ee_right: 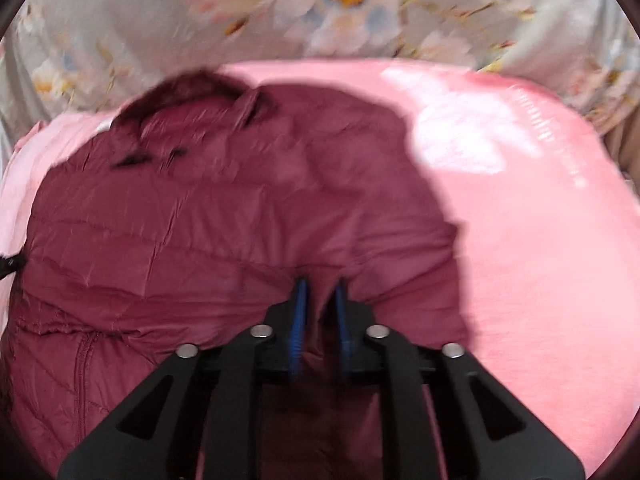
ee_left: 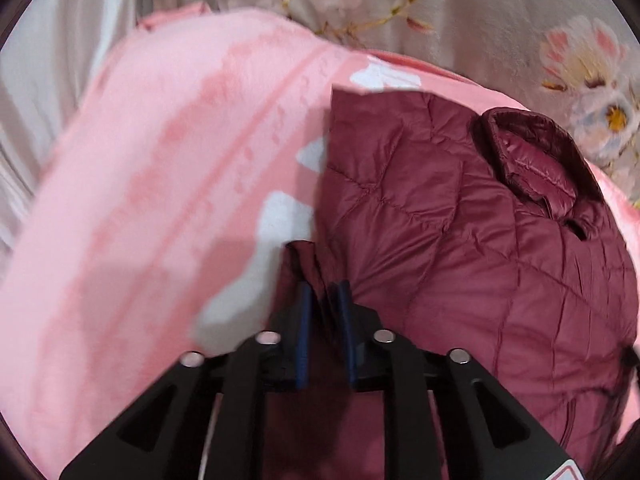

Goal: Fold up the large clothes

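A maroon quilted puffer jacket (ee_left: 460, 216) lies on a pink blanket (ee_left: 140, 200), its stand-up collar (ee_left: 532, 160) toward the far right. My left gripper (ee_left: 325, 292) is shut on a bunched edge of the jacket at its left side. In the right wrist view the jacket (ee_right: 200, 220) fills the left and middle, with its collar (ee_right: 188, 96) at the far left and a zipper (ee_right: 82, 360) at the lower left. My right gripper (ee_right: 320, 292) is shut on a fold of the jacket at its right edge.
The pink blanket (ee_right: 540, 240) with white patches spreads under the jacket. A grey floral sheet (ee_right: 320, 8) lies beyond it, also in the left wrist view (ee_left: 520, 20). Pale cloth (ee_left: 48, 80) hangs at the far left.
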A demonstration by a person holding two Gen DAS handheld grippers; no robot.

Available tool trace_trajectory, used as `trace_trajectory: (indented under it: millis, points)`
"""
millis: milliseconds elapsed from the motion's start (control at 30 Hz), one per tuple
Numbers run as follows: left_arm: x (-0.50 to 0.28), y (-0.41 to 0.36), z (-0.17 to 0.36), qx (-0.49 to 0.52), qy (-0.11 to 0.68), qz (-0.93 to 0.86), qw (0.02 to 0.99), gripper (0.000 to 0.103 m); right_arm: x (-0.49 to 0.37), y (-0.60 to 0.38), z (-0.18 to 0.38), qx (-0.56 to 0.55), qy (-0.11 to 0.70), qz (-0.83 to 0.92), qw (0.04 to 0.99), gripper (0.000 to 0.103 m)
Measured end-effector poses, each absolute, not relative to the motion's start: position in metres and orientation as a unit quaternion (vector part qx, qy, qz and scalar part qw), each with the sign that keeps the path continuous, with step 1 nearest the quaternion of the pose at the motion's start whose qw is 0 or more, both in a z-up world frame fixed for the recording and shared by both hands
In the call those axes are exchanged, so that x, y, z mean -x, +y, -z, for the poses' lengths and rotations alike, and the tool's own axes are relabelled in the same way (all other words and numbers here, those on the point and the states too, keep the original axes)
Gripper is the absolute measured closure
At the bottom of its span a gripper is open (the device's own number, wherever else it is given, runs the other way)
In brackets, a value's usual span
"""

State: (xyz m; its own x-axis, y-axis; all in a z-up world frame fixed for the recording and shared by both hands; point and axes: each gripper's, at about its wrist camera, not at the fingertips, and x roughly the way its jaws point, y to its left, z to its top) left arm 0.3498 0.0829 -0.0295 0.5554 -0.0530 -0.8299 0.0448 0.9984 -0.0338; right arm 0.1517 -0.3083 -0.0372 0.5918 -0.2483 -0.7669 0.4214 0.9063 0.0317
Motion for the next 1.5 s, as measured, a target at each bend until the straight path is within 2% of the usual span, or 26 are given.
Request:
trace_trajectory:
  millis: [133, 200, 267, 433, 567, 800, 1200, 1233, 1267, 1300, 1400, 1433, 1500]
  points:
    - [-0.338, 0.066, -0.012, -0.016, 0.431, 0.035, 0.902, 0.078, -0.157, -0.300, 0.004, -0.127, 0.382, 0.152, 0.903, 0.079]
    - [-0.339, 0.040, -0.025, -0.016, 0.425, 0.061, 0.903, 0.072, -0.173, -0.288, 0.001, -0.137, 0.388, 0.115, 0.904, 0.079]
    - [-0.335, 0.013, -0.024, -0.032, 0.424, 0.076, 0.902, 0.061, -0.195, -0.271, 0.012, -0.125, 0.408, 0.088, 0.900, 0.079]
    - [-0.335, -0.040, 0.022, -0.080, 0.457, 0.085, 0.882, 0.060, -0.208, -0.242, 0.060, -0.092, 0.457, 0.081, 0.881, 0.079]
    - [-0.335, -0.044, 0.055, -0.083, 0.460, 0.078, 0.881, 0.058, -0.202, -0.235, 0.073, -0.076, 0.451, 0.083, 0.886, 0.080]
    - [-0.321, -0.049, 0.067, -0.105, 0.420, 0.065, 0.899, 0.058, -0.201, -0.228, 0.079, -0.059, 0.444, 0.095, 0.889, 0.079]
    - [-0.319, -0.055, 0.069, -0.119, 0.413, 0.058, 0.901, 0.057, -0.202, -0.231, 0.079, -0.070, 0.444, 0.090, 0.888, 0.077]
    - [-0.319, -0.052, 0.067, -0.113, 0.414, 0.062, 0.901, 0.057, -0.202, -0.233, 0.077, -0.079, 0.447, 0.083, 0.887, 0.076]
    - [-0.319, -0.049, 0.065, -0.107, 0.418, 0.070, 0.899, 0.056, -0.203, -0.236, 0.074, -0.089, 0.451, 0.069, 0.885, 0.071]
    - [-0.320, -0.046, 0.061, -0.103, 0.428, 0.082, 0.894, 0.056, -0.204, -0.243, 0.067, -0.105, 0.458, 0.049, 0.881, 0.060]
    - [-0.333, -0.027, 0.035, -0.048, 0.460, 0.138, 0.876, 0.055, -0.212, -0.274, 0.029, -0.165, 0.423, 0.026, 0.891, 0.046]
    - [-0.343, -0.021, 0.021, -0.024, 0.461, 0.145, 0.875, 0.051, -0.217, -0.284, 0.020, -0.179, 0.411, 0.029, 0.893, 0.043]
    - [-0.363, -0.016, 0.002, 0.017, 0.459, 0.158, 0.874, 0.046, -0.242, -0.310, 0.008, -0.220, 0.398, 0.019, 0.890, 0.030]
